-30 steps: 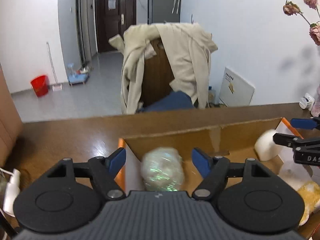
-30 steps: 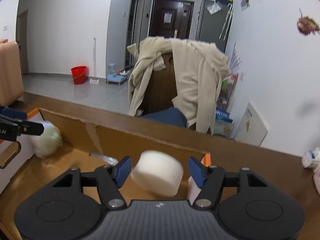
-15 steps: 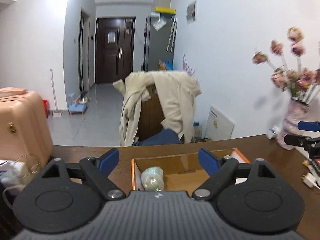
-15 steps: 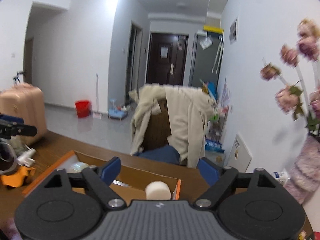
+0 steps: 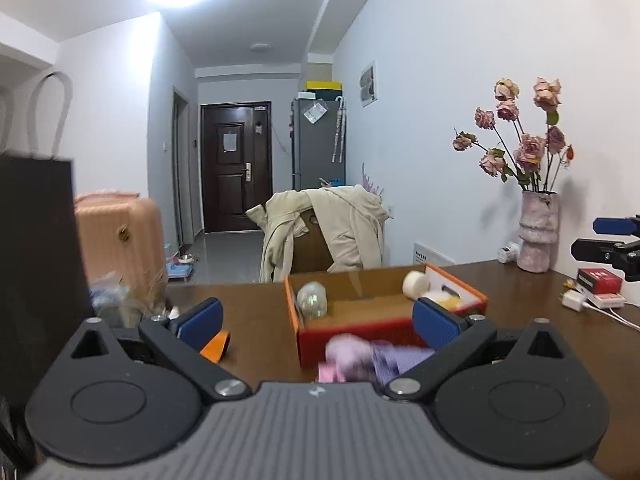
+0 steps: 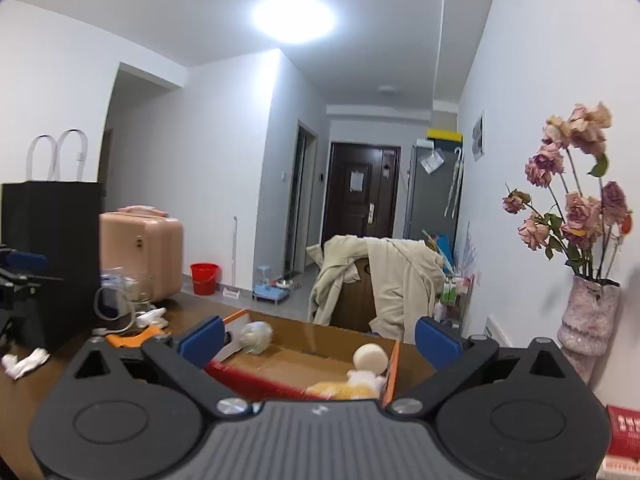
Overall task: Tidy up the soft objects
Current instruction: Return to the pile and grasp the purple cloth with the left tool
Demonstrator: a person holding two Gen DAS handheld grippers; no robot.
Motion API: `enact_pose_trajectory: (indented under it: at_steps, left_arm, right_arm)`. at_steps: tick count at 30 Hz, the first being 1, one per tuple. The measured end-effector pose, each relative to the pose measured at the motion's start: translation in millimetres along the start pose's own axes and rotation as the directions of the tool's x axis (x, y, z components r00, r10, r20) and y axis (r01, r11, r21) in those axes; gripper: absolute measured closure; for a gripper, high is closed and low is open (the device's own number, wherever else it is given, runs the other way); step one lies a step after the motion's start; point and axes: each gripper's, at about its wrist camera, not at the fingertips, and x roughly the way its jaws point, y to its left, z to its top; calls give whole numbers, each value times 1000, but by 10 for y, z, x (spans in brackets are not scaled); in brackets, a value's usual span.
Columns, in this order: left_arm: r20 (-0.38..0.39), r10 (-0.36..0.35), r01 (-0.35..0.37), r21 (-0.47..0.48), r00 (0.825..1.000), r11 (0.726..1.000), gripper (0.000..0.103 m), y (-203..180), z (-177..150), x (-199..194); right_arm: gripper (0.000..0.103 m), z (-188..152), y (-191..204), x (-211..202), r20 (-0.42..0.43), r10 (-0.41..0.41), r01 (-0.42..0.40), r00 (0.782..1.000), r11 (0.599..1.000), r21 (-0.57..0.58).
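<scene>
Both empty: left gripper (image 5: 316, 318) and right gripper (image 6: 316, 338) spread wide above box (image 5: 360, 334), likely freed for purple cloth (image 5: 372, 360).

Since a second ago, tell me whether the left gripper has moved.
Yes. The left gripper has pulled back and up from the box: the box looks smaller and the table's near side now shows.
</scene>
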Motion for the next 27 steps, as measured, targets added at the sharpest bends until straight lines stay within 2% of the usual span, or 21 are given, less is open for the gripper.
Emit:
enact_pose_trajectory:
  at_steps: [6, 9, 13, 22, 27]
  left_arm:
    - [-35, 3, -7, -114, 999, 993, 0, 34, -540, -515]
    - [-64, -22, 14, -113, 998, 994, 0, 15, -673, -597]
    - [-76, -35, 28, -103, 996, 994, 0, -11, -696, -545]
    - [-112, -94, 80, -128, 989, 989, 0, -162, -768, -273]
    - [-151, -142, 122, -136, 978, 983, 1, -286, -707, 111]
  right_arm:
    - [0, -513, 293, -594, -20, -19, 21, 1000, 997, 75]
    - [0, -686, 399, -791, -41, -23, 27, 999, 994, 106]
    - [0, -847, 478, -1009, -65, -27, 35, 998, 991, 132]
    - [1, -947, 391, -690, -141, -26, 51, 990, 982, 180]
    - [11, -986, 345, -414, -194, 7, 38, 981, 973, 226]
